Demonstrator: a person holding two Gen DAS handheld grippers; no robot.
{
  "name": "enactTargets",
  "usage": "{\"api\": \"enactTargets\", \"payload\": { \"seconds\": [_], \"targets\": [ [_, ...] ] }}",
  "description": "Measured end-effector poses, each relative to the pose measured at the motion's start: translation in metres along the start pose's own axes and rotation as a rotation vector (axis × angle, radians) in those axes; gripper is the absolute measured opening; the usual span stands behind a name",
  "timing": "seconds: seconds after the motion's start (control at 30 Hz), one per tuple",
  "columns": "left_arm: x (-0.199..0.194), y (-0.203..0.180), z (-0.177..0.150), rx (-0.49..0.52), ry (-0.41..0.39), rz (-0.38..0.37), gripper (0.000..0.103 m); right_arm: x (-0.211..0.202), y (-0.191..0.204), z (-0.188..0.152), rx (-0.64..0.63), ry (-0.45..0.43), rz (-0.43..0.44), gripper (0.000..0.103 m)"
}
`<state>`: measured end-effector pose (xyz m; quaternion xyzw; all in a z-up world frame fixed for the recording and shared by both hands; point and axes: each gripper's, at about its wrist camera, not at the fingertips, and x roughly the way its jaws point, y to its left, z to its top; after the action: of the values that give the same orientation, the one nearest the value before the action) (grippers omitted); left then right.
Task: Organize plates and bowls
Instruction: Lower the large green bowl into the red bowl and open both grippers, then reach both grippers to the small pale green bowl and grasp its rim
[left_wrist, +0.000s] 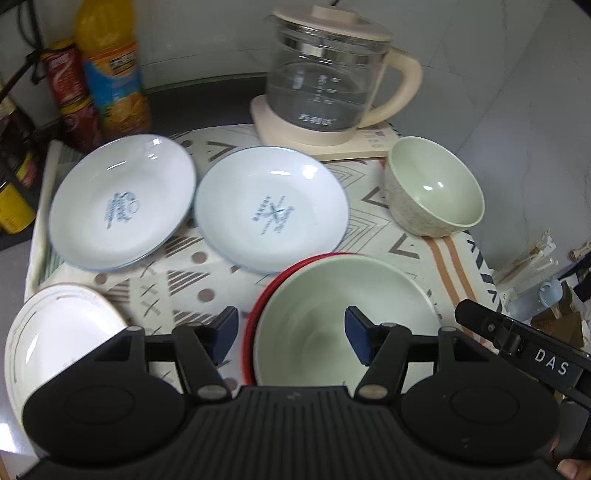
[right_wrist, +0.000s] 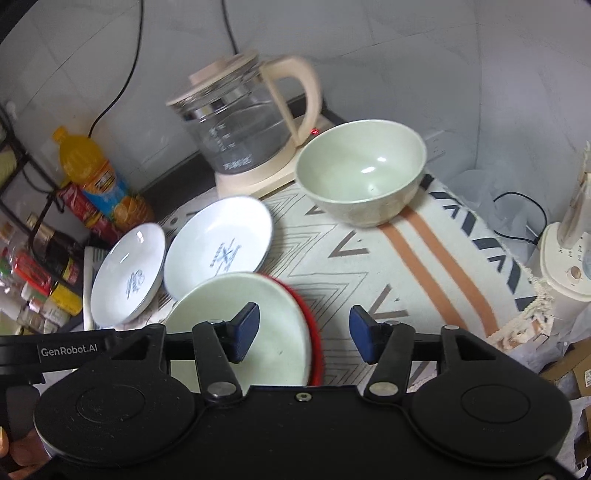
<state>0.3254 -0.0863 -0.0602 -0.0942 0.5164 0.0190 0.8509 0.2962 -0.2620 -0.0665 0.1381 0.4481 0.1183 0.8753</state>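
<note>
Two white plates with blue prints (left_wrist: 122, 203) (left_wrist: 271, 210) lie side by side on the patterned cloth (left_wrist: 369, 236). A pale green bowl (left_wrist: 343, 321) sits nested in a red bowl (left_wrist: 258, 314) just ahead of my left gripper (left_wrist: 291, 332), which is open and empty above its near rim. A second green bowl (left_wrist: 436, 188) stands at the right by the kettle. A cream plate with a brown rim (left_wrist: 55, 332) lies at the near left. My right gripper (right_wrist: 303, 332) is open and empty, over the right edge of the nested bowls (right_wrist: 243, 325); the lone green bowl (right_wrist: 362, 170) is ahead of it.
A glass kettle (left_wrist: 325, 77) on a cream base stands at the back. An orange drink bottle (left_wrist: 110, 66) and a red can (left_wrist: 70, 92) stand at the back left beside a shelf of jars (right_wrist: 33, 273). A white appliance (right_wrist: 565, 258) is at the right, off the table edge.
</note>
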Motion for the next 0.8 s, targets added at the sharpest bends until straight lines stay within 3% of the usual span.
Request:
{"api": "enactTargets", "payload": {
  "seconds": [0.2, 0.8],
  "targets": [
    [0.013, -0.016, 0.017, 0.022, -0.007, -0.037, 0.062, -0.001, -0.016, 0.010, 0.036, -0.023, -0.032, 0.063],
    [0.066, -0.053, 0.074, 0.105, -0.026, -0.158, 0.062, 0.021, -0.054, 0.049, 0.151, -0.081, -0.147, 0.063]
  ]
}}
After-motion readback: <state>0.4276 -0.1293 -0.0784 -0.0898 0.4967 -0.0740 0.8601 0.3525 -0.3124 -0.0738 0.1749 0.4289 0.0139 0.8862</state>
